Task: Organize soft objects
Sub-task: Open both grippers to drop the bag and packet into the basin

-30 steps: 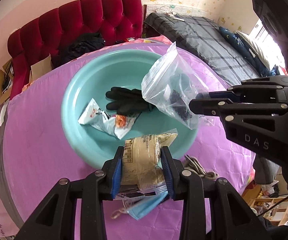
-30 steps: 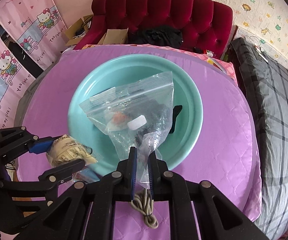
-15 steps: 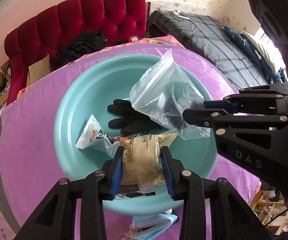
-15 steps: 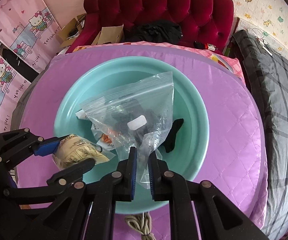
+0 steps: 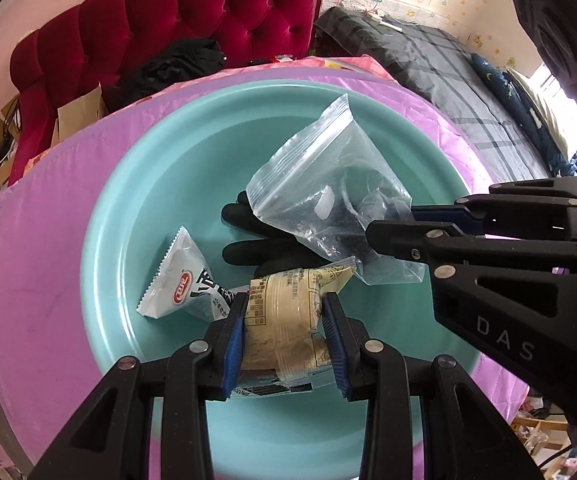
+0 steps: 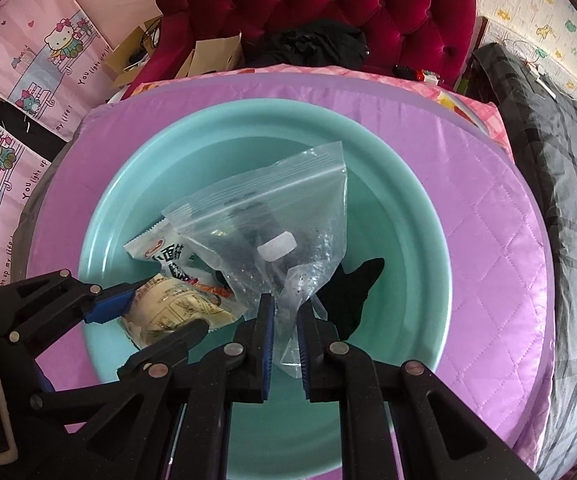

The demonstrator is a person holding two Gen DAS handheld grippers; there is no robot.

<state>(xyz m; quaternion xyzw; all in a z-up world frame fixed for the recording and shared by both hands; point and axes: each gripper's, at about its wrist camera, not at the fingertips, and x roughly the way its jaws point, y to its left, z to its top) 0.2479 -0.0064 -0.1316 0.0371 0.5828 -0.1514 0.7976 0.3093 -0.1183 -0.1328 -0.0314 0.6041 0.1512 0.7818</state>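
Over the teal basin [image 5: 136, 184], left gripper [image 5: 284, 336] clamps a beige packet [image 5: 284, 312], right gripper [image 6: 286, 336] probably pinches the zip bag [image 6: 288, 232] (both ready to release).

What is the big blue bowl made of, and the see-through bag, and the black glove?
The bowl looks like smooth plastic: one even teal colour with a soft shine. The see-through bag, pinched by the right tool, looks like thin glossy plastic film; it crinkles and has a zip strip on top. The black glove looks like matte knit fabric, perhaps rubber-coated; that is hard to tell.
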